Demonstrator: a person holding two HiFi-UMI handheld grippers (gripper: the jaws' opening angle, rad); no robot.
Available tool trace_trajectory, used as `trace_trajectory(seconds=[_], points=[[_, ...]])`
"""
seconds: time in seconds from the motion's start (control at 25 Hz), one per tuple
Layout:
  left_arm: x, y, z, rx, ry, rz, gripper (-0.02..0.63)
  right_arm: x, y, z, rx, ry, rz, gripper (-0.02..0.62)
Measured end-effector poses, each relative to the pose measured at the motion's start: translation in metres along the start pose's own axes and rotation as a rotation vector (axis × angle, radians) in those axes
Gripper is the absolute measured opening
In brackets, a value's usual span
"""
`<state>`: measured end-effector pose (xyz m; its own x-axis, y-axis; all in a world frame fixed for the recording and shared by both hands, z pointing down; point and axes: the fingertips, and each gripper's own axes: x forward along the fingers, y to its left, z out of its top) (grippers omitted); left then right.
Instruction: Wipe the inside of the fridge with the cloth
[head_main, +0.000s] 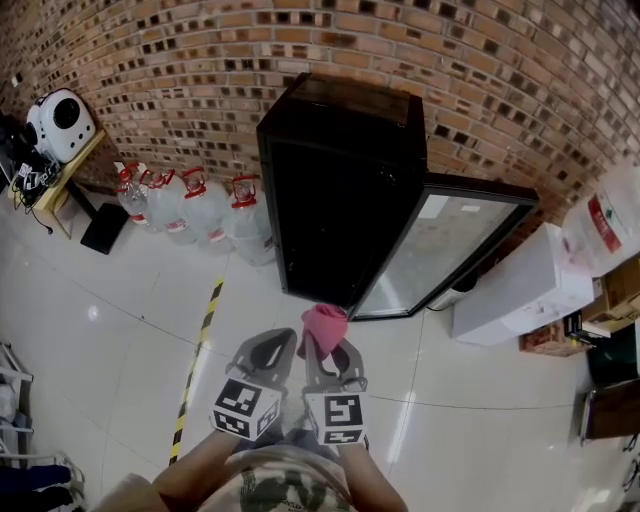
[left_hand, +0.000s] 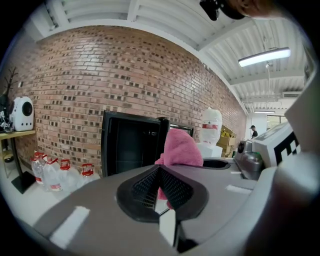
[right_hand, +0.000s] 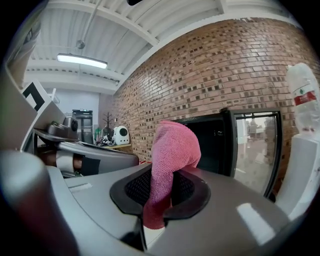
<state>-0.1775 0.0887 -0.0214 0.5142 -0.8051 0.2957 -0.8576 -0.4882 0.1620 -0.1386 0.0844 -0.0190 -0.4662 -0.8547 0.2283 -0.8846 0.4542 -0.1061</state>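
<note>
The fridge (head_main: 340, 190) stands open, its inside too dark to show contents, and just before it the pink cloth (head_main: 323, 326) sticks up, pinched by the right gripper (head_main: 325, 348), beside the left gripper (head_main: 280, 343), whose jaws are pressed together, holding nothing.

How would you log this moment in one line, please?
right hand-held gripper: shut on pink cloth | left hand-held gripper: shut, empty | fridge: door open, cloth outside it

Pink cloth (head_main: 323, 322) is nubby matt terry. Fridge (head_main: 345, 130) is glossy black with a glass door (head_main: 440, 250); floor (head_main: 110, 340) is shiny smooth tile, wall (head_main: 200, 50) rough brick. Right gripper (head_main: 330, 346) is matt grey plastic with ribbed black pads (right_hand: 134, 191).
</note>
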Motion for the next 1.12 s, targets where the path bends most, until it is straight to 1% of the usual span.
trace_trajectory(seconds=[0.16, 0.36, 0.68, 0.84, 1.0, 1.12], points=[[0.025, 0.025, 0.01, -0.024, -0.021, -0.007, -0.015, 0.035, -0.005, 0.006, -0.017, -0.004, -0.002, 0.058], [0.064, 0.063, 0.019, -0.058, -0.022, -0.034, -0.015, 0.086, -0.012, 0.011, -0.043, 0.018, -0.012, 0.058], [0.119, 0.136, 0.052, -0.078, -0.039, -0.075, -0.015, 0.188, -0.03, 0.036, -0.064, 0.016, -0.048, 0.058], [0.137, 0.163, 0.068, -0.083, -0.054, -0.092, -0.015, 0.226, -0.03, 0.049, -0.077, 0.006, -0.046, 0.058], [0.148, 0.187, 0.081, -0.083, -0.068, -0.085, -0.015, 0.254, -0.033, 0.059, -0.072, -0.007, -0.046, 0.058], [0.158, 0.2, 0.086, -0.084, -0.066, -0.073, -0.015, 0.277, -0.045, 0.063, -0.073, -0.01, -0.052, 0.058]])
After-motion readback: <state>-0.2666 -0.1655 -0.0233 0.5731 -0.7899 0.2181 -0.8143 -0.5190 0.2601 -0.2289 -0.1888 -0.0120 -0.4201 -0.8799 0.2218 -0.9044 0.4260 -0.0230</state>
